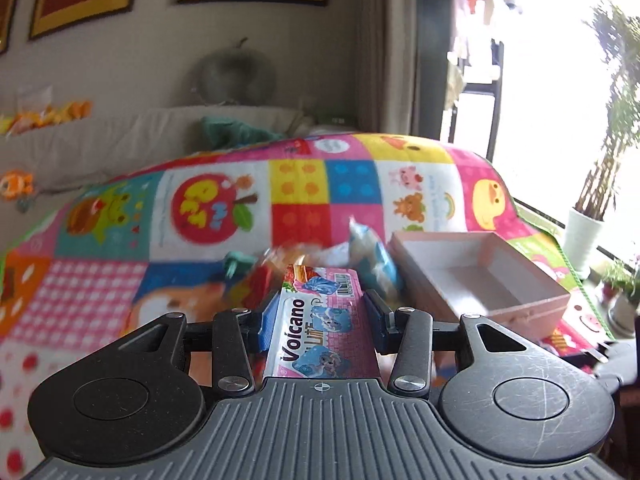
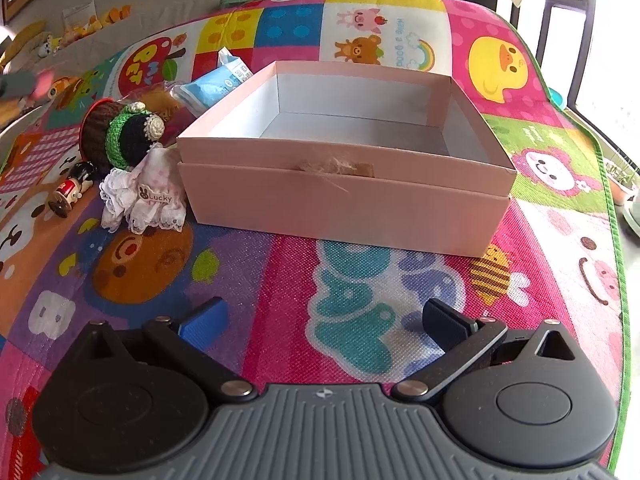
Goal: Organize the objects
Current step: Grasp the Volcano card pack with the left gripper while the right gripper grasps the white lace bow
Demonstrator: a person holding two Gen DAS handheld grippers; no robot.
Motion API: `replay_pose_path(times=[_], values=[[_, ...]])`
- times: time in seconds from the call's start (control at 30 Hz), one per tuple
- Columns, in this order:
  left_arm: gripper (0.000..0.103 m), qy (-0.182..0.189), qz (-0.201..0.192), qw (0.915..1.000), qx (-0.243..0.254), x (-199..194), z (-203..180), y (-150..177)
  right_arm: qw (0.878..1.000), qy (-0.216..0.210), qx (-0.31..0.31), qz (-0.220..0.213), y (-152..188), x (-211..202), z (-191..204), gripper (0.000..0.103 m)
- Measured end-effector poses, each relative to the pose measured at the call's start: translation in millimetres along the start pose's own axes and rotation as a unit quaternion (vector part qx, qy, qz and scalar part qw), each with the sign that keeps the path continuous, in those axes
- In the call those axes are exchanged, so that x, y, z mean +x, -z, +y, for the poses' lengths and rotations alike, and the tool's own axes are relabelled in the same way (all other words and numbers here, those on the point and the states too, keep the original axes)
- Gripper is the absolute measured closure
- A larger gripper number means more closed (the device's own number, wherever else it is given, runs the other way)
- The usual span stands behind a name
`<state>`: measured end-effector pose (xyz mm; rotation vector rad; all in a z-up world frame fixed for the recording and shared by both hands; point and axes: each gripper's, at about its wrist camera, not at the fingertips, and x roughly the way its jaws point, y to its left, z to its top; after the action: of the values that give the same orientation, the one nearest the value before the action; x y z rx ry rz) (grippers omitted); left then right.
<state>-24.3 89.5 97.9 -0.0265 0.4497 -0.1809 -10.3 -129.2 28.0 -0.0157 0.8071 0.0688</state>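
Observation:
My left gripper is shut on a pink "Volcano" snack packet and holds it above the colourful play mat, left of the open pink box. The same pink box shows in the right wrist view with nothing inside. My right gripper is open and empty, low over the mat in front of the box. Left of the box lie a crocheted doll with a lace "Lucky" dress, a small wooden figure and a blue packet.
The play mat covers the table. More snack packets lie blurred beyond the left gripper. A sofa with toys stands at the back. Potted plants and a window are on the right.

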Motion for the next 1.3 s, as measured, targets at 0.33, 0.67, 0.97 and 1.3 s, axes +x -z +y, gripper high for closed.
replay_pose_path(times=[0.33,0.67,0.97,1.3], values=[[0.054,-0.028,0.013,0.9958,-0.086,-13,56,35,0.951,-0.050,-0.237,-0.191,-23,-30,137,0.001],[0.054,-0.004,0.017,0.9961,-0.087,-14,55,42,0.946,0.009,-0.299,-0.124,-30,25,187,0.051],[0.054,0.048,0.047,0.9972,-0.032,-25,-1,47,0.974,-0.046,-0.201,-0.097,-4,-52,90,0.084],[0.054,0.156,0.060,0.9859,-0.004,25,-100,-17,0.989,-0.049,-0.020,-0.137,7,-136,-47,0.084]])
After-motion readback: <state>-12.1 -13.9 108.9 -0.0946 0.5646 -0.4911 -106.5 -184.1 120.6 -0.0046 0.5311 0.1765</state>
